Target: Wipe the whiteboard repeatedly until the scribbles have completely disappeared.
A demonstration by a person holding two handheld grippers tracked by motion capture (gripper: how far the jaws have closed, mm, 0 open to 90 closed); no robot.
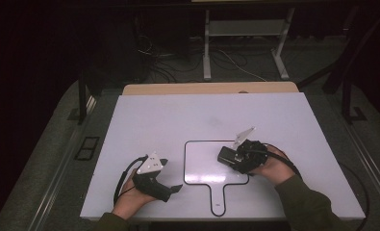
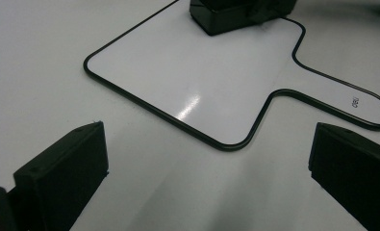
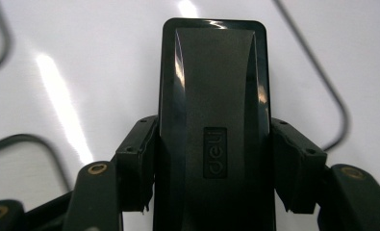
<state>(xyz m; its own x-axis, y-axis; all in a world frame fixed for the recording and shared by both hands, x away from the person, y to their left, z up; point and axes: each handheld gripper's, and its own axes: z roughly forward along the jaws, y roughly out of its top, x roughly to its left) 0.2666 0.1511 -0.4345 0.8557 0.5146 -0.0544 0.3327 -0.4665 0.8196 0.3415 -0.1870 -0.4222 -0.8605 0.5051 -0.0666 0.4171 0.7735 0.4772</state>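
The black eraser point(image 3: 211, 125) is clamped lengthwise between the right gripper's point(image 1: 239, 156) jaws and laid flat on the paddle-shaped whiteboard point(image 1: 199, 168), ready for wiping. The left gripper point(image 1: 167, 177) is held beside the board, jaws wide and empty.

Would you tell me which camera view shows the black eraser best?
The right gripper view: the black eraser fills it, clamped between the jaws. The high view shows it small on the whiteboard; the left gripper view catches one end.
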